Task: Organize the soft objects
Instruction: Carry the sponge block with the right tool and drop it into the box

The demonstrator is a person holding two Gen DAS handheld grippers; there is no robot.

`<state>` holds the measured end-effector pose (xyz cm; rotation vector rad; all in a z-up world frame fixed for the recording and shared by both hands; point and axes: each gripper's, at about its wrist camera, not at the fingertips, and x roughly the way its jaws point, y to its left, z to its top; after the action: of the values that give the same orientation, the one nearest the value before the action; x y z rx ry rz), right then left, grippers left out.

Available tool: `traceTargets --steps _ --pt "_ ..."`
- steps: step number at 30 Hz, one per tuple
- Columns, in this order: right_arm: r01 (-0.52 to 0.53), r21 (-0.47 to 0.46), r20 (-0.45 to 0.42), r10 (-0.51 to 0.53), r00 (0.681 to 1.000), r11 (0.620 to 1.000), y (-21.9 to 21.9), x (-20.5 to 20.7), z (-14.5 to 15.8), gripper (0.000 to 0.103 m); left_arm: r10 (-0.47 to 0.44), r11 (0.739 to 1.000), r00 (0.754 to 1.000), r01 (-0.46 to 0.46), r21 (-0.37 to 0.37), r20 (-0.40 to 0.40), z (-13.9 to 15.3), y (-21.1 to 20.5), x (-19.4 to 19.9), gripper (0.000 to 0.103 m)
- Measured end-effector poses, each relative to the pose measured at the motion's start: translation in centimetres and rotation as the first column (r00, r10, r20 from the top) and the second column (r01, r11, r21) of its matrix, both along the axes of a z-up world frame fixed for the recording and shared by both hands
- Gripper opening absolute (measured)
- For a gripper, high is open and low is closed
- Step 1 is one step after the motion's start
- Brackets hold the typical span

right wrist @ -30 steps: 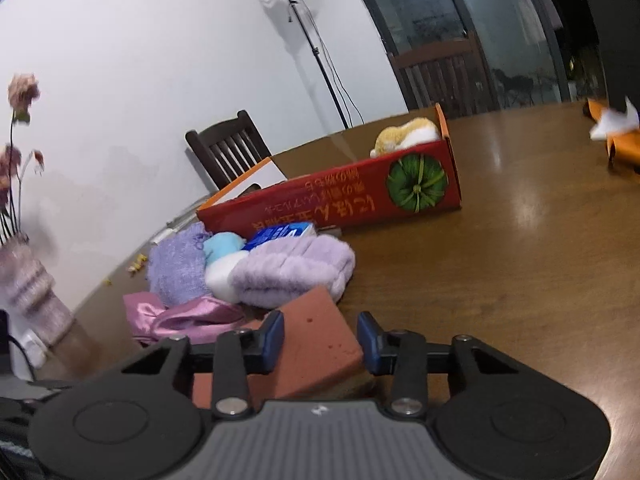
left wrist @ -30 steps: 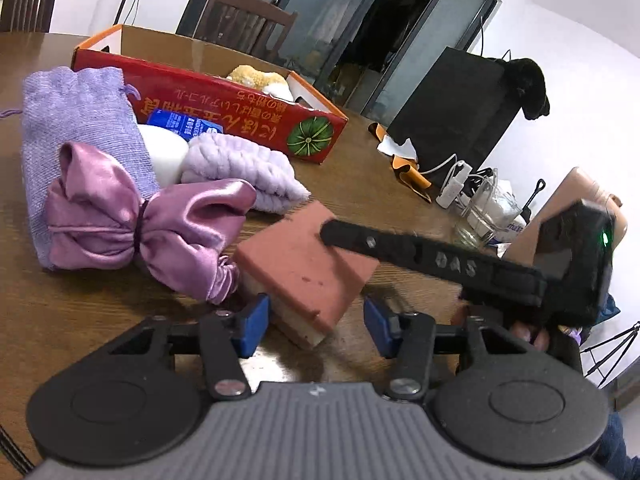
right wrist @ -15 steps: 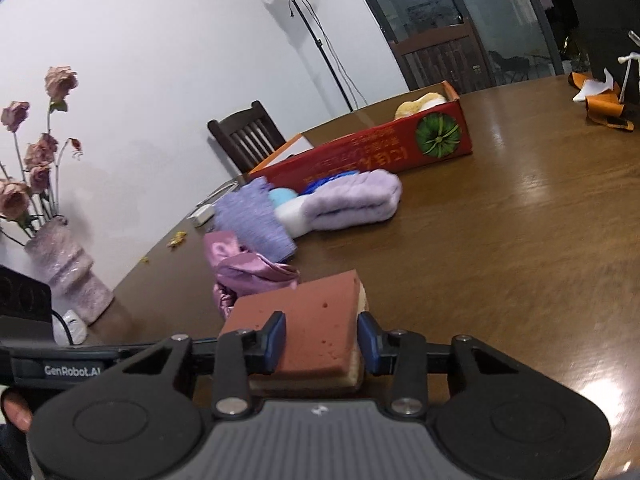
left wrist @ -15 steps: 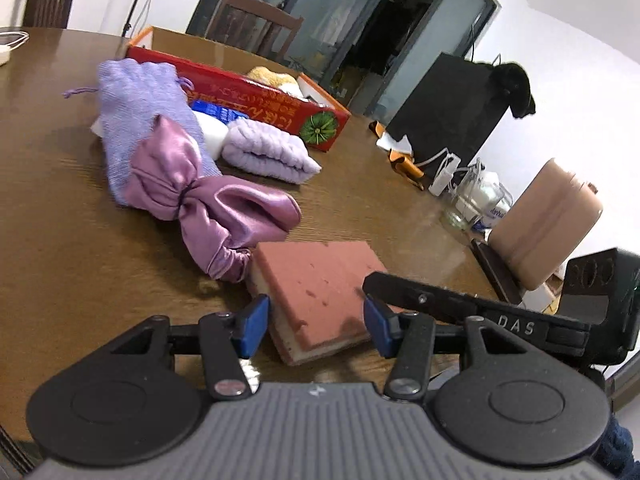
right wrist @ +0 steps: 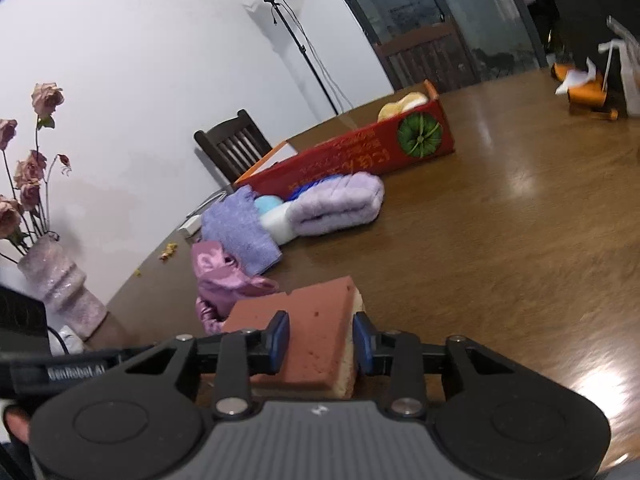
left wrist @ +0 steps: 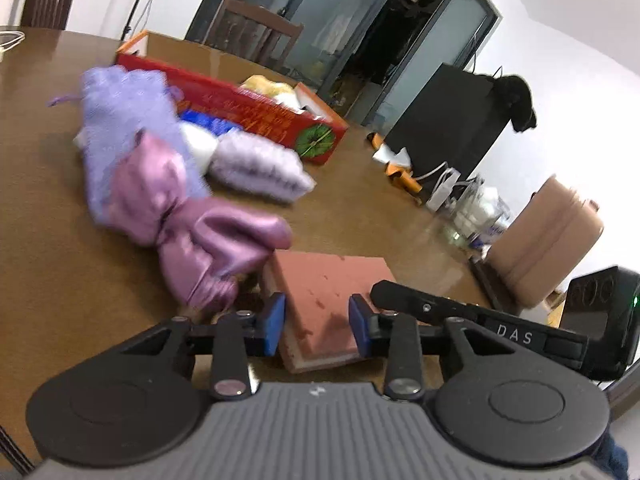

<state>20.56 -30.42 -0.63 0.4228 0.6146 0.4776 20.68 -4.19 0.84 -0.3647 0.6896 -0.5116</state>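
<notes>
Glossy wood table (right wrist: pixel 500 240); satin bow (left wrist: pixel 192 236); porous sponge (right wrist: pixel 316 332).

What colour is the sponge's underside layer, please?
Pale yellow-cream under the red-brown top of the sponge, best in the right wrist view.

The left gripper (left wrist: pixel 316 330) was angled downward, its blue-padded jaws closing, with a corner of the sponge (left wrist: pixel 328 300) set between them. The right gripper (right wrist: pixel 320 342) was tilted downward too, its jaws likewise closing around the same sponge from the other side. A fingertip (right wrist: pixel 16 426) was glimpsed at the frame edge.
</notes>
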Motion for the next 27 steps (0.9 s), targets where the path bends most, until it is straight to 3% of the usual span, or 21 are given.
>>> traceTargets --steps 4,8,12,16,20,24,27 --pt "0.047 -0.016 0.085 -0.045 0.995 0.999 -1.5 2.4 3.7 0.033 -0.016 0.999 0.996 0.020 -0.045 0.085 3.8 -1.4 3.3 0.034" --pt "0.056 -0.054 0.195 -0.044 0.980 0.997 -2.1 7.4 8.2 0.033 0.008 0.996 0.995 0.000 -0.088 0.098 8.0 -1.9 9.7 0.034" --pt "0.057 -0.073 0.234 -0.038 0.972 0.996 -1.6 15.7 10.9 0.033 0.030 0.999 0.992 -0.026 -0.036 0.120 10.2 -2.6 18.1 0.034" --pt "0.068 -0.108 0.150 -0.051 0.987 0.992 -0.6 24.5 9.9 0.033 0.068 0.998 0.997 -0.068 -0.004 0.032 8.5 -3.3 26.5 0.034" --pt "0.075 -0.139 0.036 -0.071 0.997 0.987 0.0 30.2 6.9 0.033 0.072 0.997 0.995 -0.070 0.033 -0.073 5.3 -3.7 31.2 0.034" --pt "0.065 -0.181 -0.033 -0.072 0.997 0.981 0.5 32.0 4.5 0.035 0.054 0.996 0.991 -0.045 0.075 -0.125 3.4 -4.2 32.5 0.035" --pt "0.070 -0.227 -0.013 -0.075 0.997 0.971 0.8 31.3 4.1 0.041 0.014 0.996 0.990 -0.002 0.088 -0.137 2.8 -4.6 32.6 0.036"
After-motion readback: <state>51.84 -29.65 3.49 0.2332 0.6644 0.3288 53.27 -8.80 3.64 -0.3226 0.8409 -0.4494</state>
